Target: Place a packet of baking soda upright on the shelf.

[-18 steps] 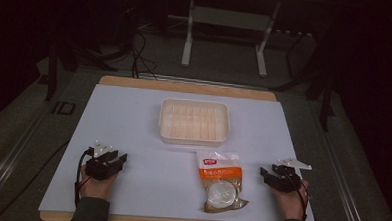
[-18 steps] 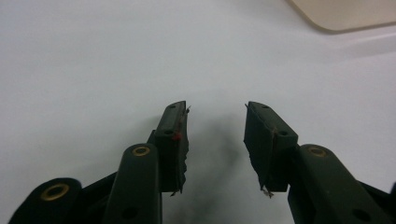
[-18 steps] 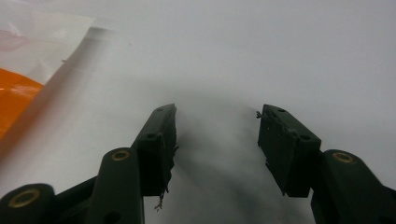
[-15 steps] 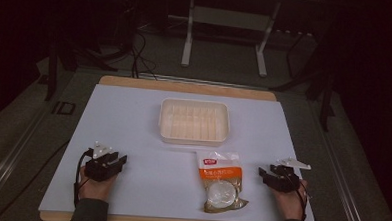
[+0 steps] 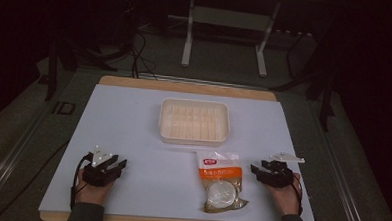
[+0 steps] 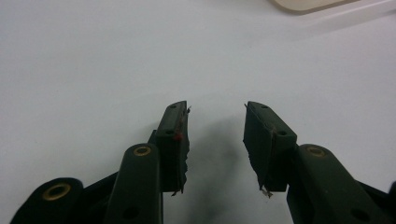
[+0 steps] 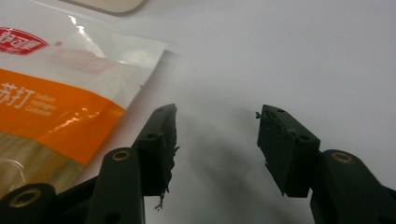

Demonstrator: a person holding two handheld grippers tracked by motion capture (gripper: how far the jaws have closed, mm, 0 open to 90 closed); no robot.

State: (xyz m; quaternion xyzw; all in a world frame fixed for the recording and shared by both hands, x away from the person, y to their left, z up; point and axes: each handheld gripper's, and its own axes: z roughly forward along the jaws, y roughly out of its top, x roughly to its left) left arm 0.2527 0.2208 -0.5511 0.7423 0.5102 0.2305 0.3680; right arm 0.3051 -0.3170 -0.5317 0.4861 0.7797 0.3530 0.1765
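Right jaws: spread wide over bare white table sheet, nothing between them, on the right gripper [image 7: 217, 126].
Left jaws: likewise apart and empty on the left gripper [image 6: 216, 122], pointing across open sheet.
Snack packet [image 5: 221, 180]: lies flat near the table's front edge, just left of the right gripper [image 5: 257, 169] and apart from it; orange band and red logo up, a round pale item showing through its clear lower half.
Tray [image 5: 195, 122]: shallow, cream-coloured, sits mid-table just beyond the packet's top edge.
Hands: each rests at a front corner of the table [image 5: 133, 133], the left gripper [image 5: 117, 163] well apart from packet and tray.
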